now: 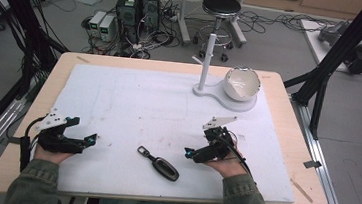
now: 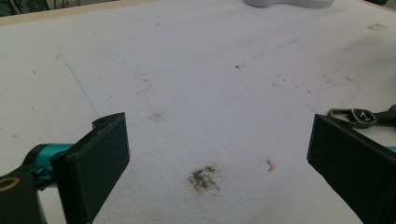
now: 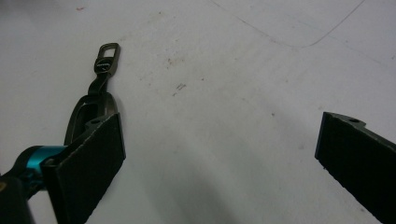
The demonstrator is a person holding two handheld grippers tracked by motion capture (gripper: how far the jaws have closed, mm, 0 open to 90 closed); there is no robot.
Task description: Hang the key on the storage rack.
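Both grippers, left gripper (image 1: pixel 91 139) and right gripper (image 1: pixel 190 154), released; dark oval key fob (image 1: pixel 164 168), metal clip-ended, lies near the tabletop's (image 1: pixel 287 122) front edge.

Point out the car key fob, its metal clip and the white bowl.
car key fob (image 1: pixel 165 168), high view, on the middle of its dark body.
metal clip (image 3: pixel 108 52), right gripper view, on the rim of the loop.
white bowl (image 1: pixel 241 83), high view, on its inner wall.

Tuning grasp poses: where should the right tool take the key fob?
Across the wide black body of the fob, jaws on its two long edges, coming from above. It lies flat; the strap and metal clip are too thin. Right tool is open beside it.
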